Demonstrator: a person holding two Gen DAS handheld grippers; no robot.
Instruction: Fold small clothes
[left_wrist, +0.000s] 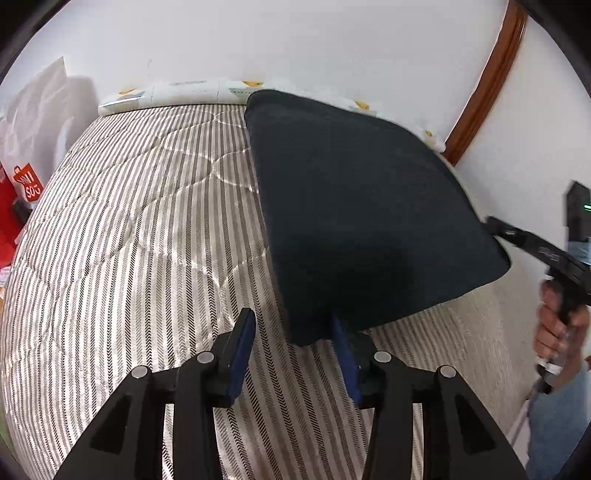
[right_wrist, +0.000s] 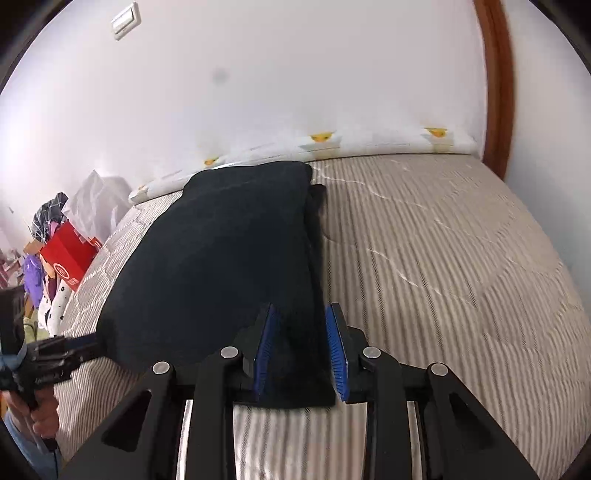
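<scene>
The left gripper (left_wrist: 291, 354) has its jaws parted, one pad brushing the near corner of the dark garment (left_wrist: 362, 206). The right gripper (right_wrist: 301, 354) straddles the other near corner, pads apparently clear. Folded flat on the striped bed (left_wrist: 129, 229), the cloth looks soft and limp; corners suit gripping best.

A home bedroom: striped quilted mattress (left_wrist: 129, 240), wall light switch (right_wrist: 126, 20).

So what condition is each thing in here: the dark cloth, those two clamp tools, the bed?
Black garment: folded, lying flat on the bed.
Left hand-held gripper: open, garment corner beside one pad.
Right hand-held gripper: open, garment edge lying loosely between the pads.
Striped bedcover: spread smooth.
</scene>
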